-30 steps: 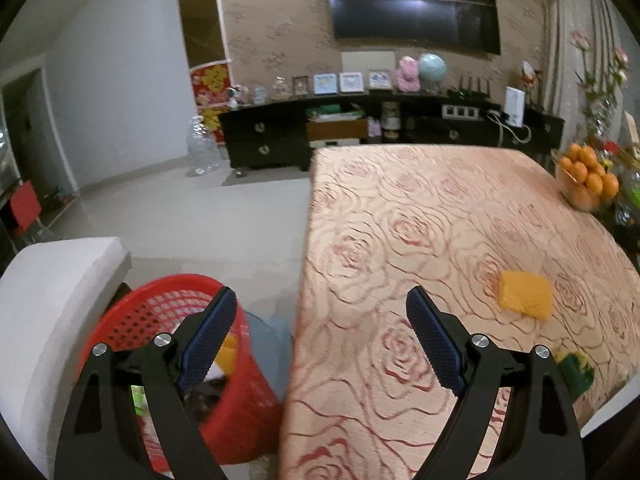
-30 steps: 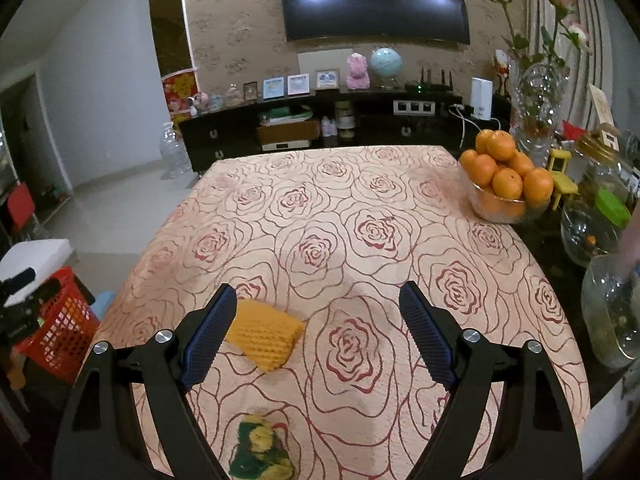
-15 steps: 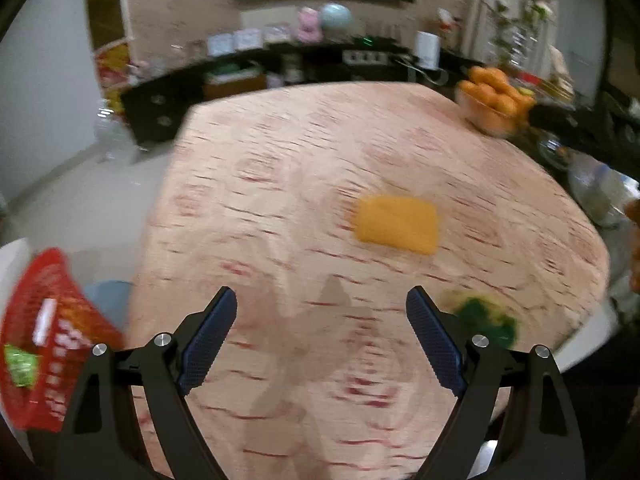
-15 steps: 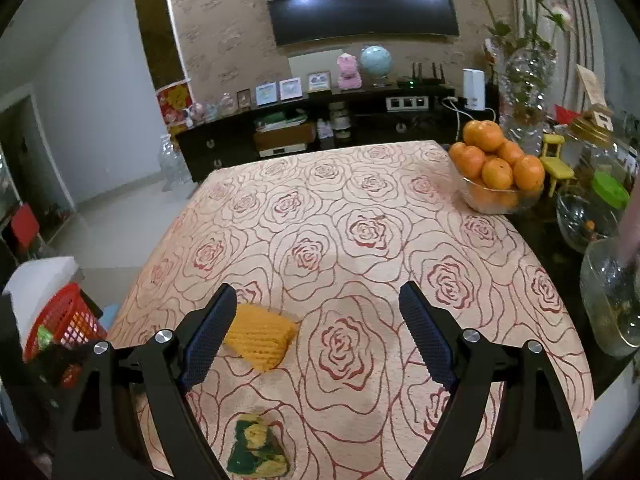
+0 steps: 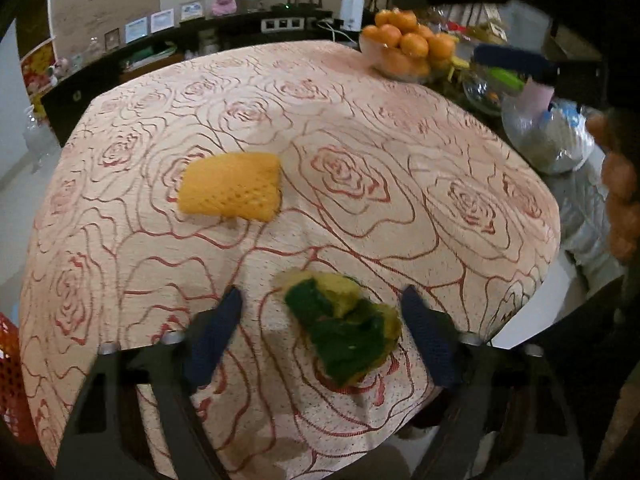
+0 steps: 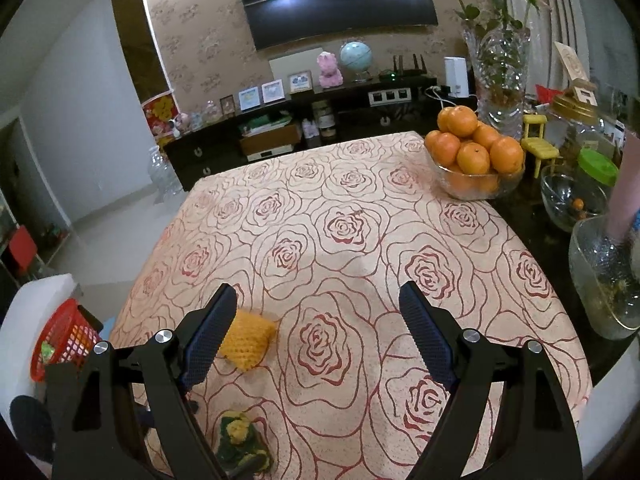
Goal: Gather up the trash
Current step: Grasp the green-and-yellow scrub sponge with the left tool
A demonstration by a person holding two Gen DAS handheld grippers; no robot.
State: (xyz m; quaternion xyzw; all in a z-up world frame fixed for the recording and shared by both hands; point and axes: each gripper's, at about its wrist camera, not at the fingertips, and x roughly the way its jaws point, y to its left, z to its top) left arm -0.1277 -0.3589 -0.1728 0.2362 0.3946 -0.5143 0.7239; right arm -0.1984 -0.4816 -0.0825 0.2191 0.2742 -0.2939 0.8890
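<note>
A crumpled green and yellow wrapper (image 5: 344,326) lies near the front edge of the table (image 5: 360,128). Further in and apart from it, a flat yellow foam net (image 5: 232,187) lies on the rose-patterned cloth. A red basket (image 6: 60,340) beside the table holds scraps.

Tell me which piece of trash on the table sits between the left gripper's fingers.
The green-and-yellow wad, near the table's front edge. The orange foam net lies farther out, clear of the left gripper, whose jaws are closing.
</note>
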